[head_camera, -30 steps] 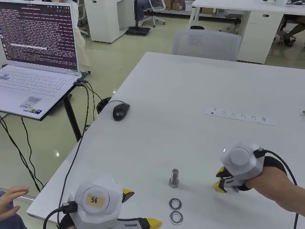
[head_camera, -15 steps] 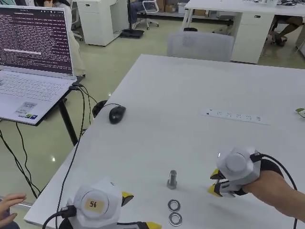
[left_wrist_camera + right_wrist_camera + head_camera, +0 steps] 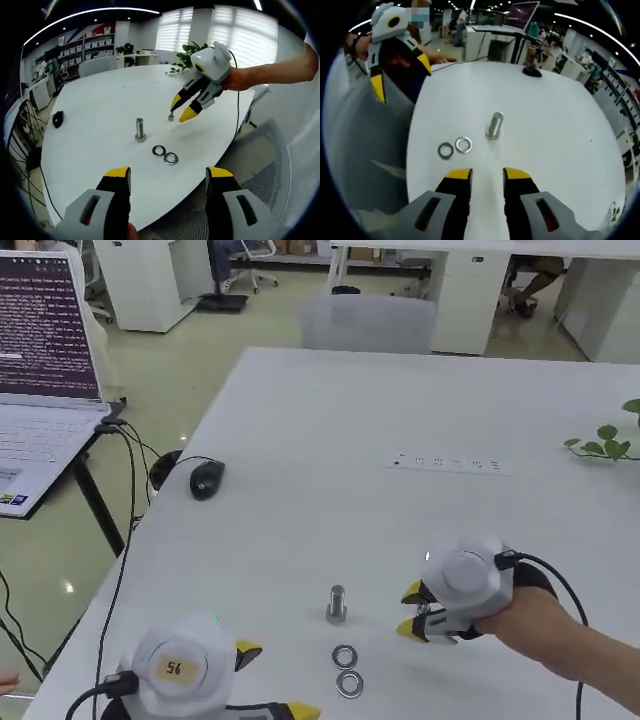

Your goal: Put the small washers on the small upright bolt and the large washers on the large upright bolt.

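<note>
Right gripper [image 3: 410,611] is being brought nearer the upright bolt [image 3: 337,605], jaws slightly apart; left gripper [image 3: 277,680] jaws wide apart; far washer [image 3: 345,655] and near washer [image 3: 349,684] are seemingly lying unthreaded.

head view: up high, looking forward and down over the white table [image 3: 300,440], fairly near, upright bolt [image 3: 337,604] lower middle
left gripper view: low at the table's edge, facing across it, upright bolt left of centre, right gripper [image 3: 181,107] upper right
right gripper view: just over the tabletop, close, facing the upright bolt from the other side, left gripper [image 3: 401,77] upper left
shared: all three catch the upright bolt and the two washers [image 3: 347,668] beside it
</note>
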Demonstrator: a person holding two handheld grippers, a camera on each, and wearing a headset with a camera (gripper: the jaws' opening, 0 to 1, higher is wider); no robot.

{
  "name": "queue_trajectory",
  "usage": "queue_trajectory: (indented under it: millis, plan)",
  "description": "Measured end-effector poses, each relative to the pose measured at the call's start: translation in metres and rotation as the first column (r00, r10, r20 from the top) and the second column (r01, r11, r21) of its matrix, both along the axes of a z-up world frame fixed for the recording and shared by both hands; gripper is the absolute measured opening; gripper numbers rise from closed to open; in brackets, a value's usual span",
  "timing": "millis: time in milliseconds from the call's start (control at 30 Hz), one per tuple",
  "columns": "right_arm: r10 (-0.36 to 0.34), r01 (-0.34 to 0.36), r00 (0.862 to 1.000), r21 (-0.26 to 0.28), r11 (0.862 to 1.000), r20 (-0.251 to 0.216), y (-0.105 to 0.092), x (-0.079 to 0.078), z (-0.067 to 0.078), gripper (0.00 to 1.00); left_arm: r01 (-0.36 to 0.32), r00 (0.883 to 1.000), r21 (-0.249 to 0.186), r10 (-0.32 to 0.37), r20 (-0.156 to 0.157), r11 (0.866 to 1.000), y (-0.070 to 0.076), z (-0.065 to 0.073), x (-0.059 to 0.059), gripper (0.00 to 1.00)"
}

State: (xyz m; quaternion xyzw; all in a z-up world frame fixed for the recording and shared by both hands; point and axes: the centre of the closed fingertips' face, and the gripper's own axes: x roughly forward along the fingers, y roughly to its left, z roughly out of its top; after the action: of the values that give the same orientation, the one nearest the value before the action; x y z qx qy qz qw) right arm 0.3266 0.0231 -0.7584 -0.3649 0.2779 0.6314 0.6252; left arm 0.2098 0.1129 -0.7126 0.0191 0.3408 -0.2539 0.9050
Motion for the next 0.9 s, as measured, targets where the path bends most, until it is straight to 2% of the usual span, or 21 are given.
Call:
queue_trajectory:
  millis: [67,100,167,367,467,533,633,767,900]
  plan:
    - [0.012,-0.012,1.0,-0.004,1.0,-0.002,0.003,-0.007,-0.004,0.25,0.007,1.0,-0.003,-0.007,0.005,1.0,0.002,0.003,0.002,0.6]
    - [0.025,-0.025,1.0,-0.022,0.999,-0.007,0.005,-0.014,-0.009,0.25,0.007,1.0,-0.003,-0.007,0.005,1.0,0.004,0.003,0.003,0.6]
    - [0.039,-0.039,0.999,-0.023,0.999,-0.021,0.011,-0.026,-0.016,0.25,0.008,1.0,-0.006,-0.008,0.006,1.0,0.006,0.003,0.004,0.6]
    - [0.019,-0.024,0.993,-0.045,0.999,-0.114,0.025,-0.058,-0.043,0.25,0.016,1.0,-0.013,-0.016,0.003,1.0,0.004,0.003,0.006,0.6]
    - [-0.005,-0.003,0.994,-0.073,0.997,-0.113,0.026,-0.06,-0.055,0.25,0.016,1.0,-0.015,-0.016,0.001,1.0,0.004,0.002,0.007,0.6]
    - [-0.03,0.023,0.99,-0.057,0.998,-0.139,0.029,-0.061,-0.056,0.25,0.012,1.0,-0.018,-0.012,0.001,1.0,0.003,0.002,0.008,0.6]
    - [-0.029,0.02,0.991,-0.068,0.997,-0.132,0.029,-0.06,-0.061,0.26,0.009,1.0,-0.021,-0.009,-0.001,1.0,0.002,0.002,0.009,0.6]
    - [-0.022,0.009,0.989,-0.086,0.996,-0.148,0.029,-0.062,-0.067,0.27,0.014,1.0,-0.019,-0.014,-0.007,1.0,-0.001,0.0,0.007,0.6]
    - [-0.008,-0.001,0.989,-0.061,0.998,-0.147,0.034,-0.062,-0.064,0.26,0.007,1.0,-0.022,-0.007,-0.009,1.0,-0.001,-0.001,0.008,0.6]
